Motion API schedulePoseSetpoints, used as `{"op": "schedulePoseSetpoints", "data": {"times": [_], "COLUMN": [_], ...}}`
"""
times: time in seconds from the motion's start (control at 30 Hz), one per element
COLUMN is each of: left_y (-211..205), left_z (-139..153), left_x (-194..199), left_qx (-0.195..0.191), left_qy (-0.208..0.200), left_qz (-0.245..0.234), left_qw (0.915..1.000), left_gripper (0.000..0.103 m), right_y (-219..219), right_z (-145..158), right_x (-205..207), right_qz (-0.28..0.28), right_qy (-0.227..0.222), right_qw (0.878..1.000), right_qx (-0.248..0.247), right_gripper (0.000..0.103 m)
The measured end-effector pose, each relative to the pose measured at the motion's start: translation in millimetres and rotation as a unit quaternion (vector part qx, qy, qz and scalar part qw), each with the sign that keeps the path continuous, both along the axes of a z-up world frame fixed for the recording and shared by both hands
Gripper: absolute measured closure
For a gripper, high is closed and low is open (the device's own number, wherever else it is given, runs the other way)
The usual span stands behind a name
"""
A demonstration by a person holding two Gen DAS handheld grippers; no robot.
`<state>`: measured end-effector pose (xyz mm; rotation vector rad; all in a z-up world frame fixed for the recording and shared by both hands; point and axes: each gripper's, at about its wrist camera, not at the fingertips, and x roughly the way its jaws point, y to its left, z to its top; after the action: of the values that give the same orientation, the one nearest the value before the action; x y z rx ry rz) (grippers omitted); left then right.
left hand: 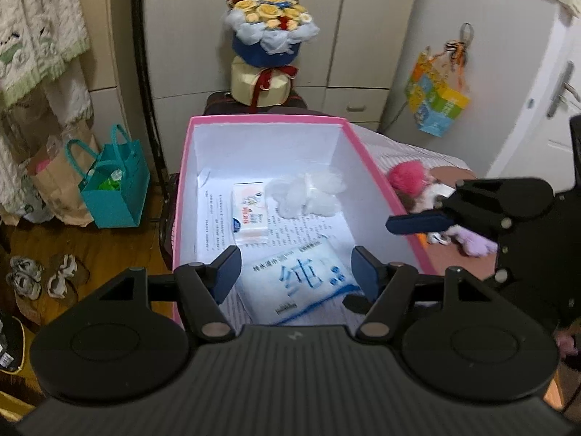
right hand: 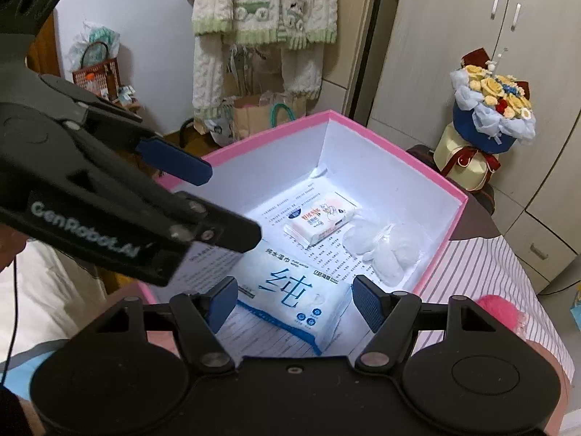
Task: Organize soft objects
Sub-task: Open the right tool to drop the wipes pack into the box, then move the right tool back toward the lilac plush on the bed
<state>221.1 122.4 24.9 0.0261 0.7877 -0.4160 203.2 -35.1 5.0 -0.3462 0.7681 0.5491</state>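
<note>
A pink box [left hand: 185, 167] with white inner walls [right hand: 381, 167] stands open on the bed. Inside lie a large white-and-blue wet wipes pack [left hand: 301, 279] [right hand: 294, 301], a small white tissue pack [left hand: 248, 212] [right hand: 319, 218] and a clear bag of white cotton pads [left hand: 305, 192] [right hand: 381, 250], all on printed paper. My left gripper [left hand: 296, 272] is open and empty above the box's near end. My right gripper [right hand: 296, 298] is open and empty above the wipes pack. A pink pompom plush toy [left hand: 406, 178] [right hand: 499, 310] lies on the bed right of the box.
A flower bouquet [left hand: 270, 29] [right hand: 490, 109] stands on a stool behind the box. A teal bag [left hand: 116, 189] and paper bags sit on the floor at left. The striped bed cover [right hand: 483, 272] lies right of the box. Wardrobe doors [left hand: 363, 36] are behind.
</note>
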Motion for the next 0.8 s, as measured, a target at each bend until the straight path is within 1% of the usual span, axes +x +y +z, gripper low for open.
{"op": "schedulePoseSetpoints", "data": {"times": [0.2,0.37,0.5,0.57,0.8], "left_y": [-9.6,-16.1,-27.1,-32.6,-66.1], "left_z": [18.6,38.1,47.8,49.7,47.0], "left_x": [-28.9,-58.0,-80.4,-87.7,-112.3], "left_qx": [-0.014,-0.016,0.001,0.000,0.007], "left_qy": [0.003,-0.034,-0.069,-0.071,-0.051], "left_qz": [-0.034,-0.045,-0.043,-0.049,-0.095], "left_qw": [0.9993,0.9983,0.9966,0.9963,0.9941], "left_gripper": [0.034,0.032,0.032,0.032,0.032], "right_y": [-15.0,-33.6,-57.0,-70.7,-118.8], "right_z": [22.7,36.3,44.2,46.6,49.6], "right_x": [-31.1,-56.2,-75.9,-86.7,-119.9], "right_qz": [0.006,0.002,-0.004,-0.004,-0.028], "right_qy": [-0.010,-0.021,-0.026,-0.027,-0.032], "right_qw": [1.000,1.000,0.999,0.999,0.998], "right_qx": [0.019,0.023,0.031,0.034,0.056], "right_gripper": [0.029,0.029,0.029,0.029,0.028]}}
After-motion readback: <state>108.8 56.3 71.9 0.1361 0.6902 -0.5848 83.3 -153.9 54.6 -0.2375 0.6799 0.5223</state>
